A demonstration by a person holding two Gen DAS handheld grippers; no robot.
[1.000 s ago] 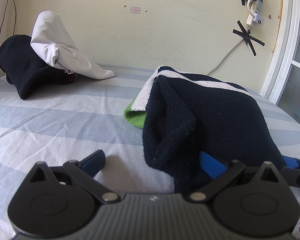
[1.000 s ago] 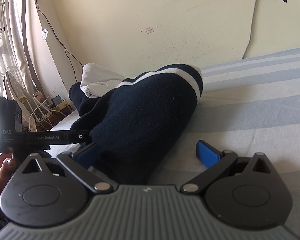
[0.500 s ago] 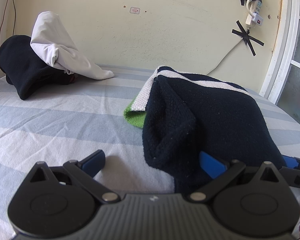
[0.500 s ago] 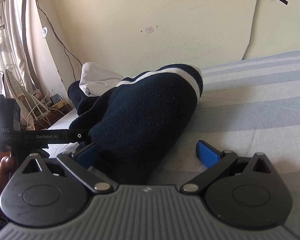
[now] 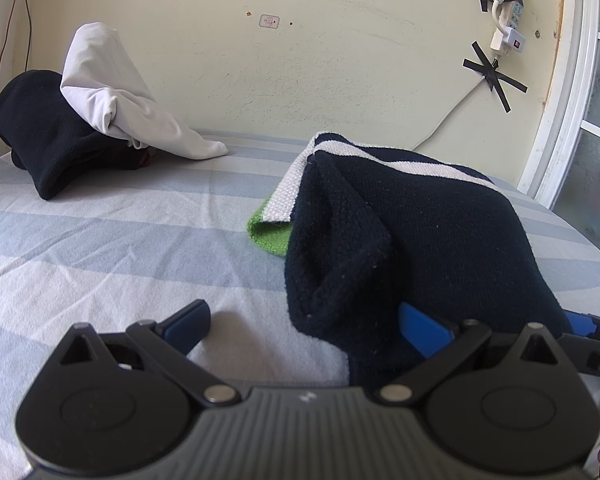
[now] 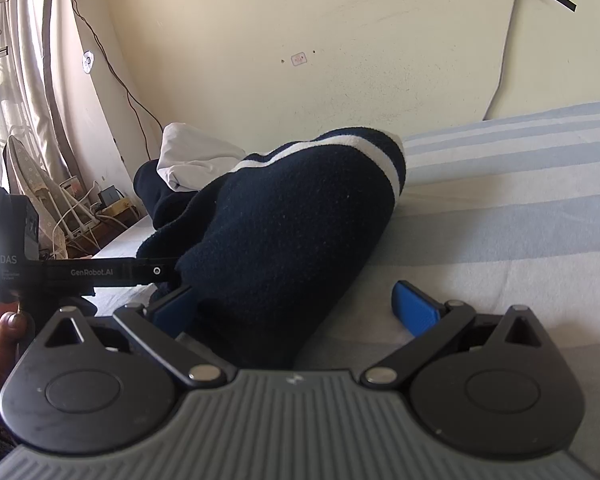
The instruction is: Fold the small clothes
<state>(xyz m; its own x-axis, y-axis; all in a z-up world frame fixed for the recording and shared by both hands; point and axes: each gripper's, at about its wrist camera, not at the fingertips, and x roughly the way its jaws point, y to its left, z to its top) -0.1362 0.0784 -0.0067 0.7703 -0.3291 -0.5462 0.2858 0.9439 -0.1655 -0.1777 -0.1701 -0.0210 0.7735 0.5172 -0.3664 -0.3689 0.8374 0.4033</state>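
Note:
A navy knit garment [image 5: 412,240] with white and green bands lies bunched on the striped bed [image 5: 100,248]; it also shows in the right wrist view [image 6: 288,220]. My left gripper [image 5: 304,322] is open, its near edge of the cloth lying over the right finger [image 5: 424,328], the left finger [image 5: 188,320] bare. My right gripper [image 6: 296,304] is open, the cloth lying between the fingers and over the left finger [image 6: 172,308]. The right finger [image 6: 416,308] is bare on the sheet.
A black garment [image 5: 48,148] with a white one [image 5: 116,100] draped on it sits at the far left by the wall. A door frame [image 5: 560,100] stands right. The left gripper's body [image 6: 40,272] shows at left in the right wrist view.

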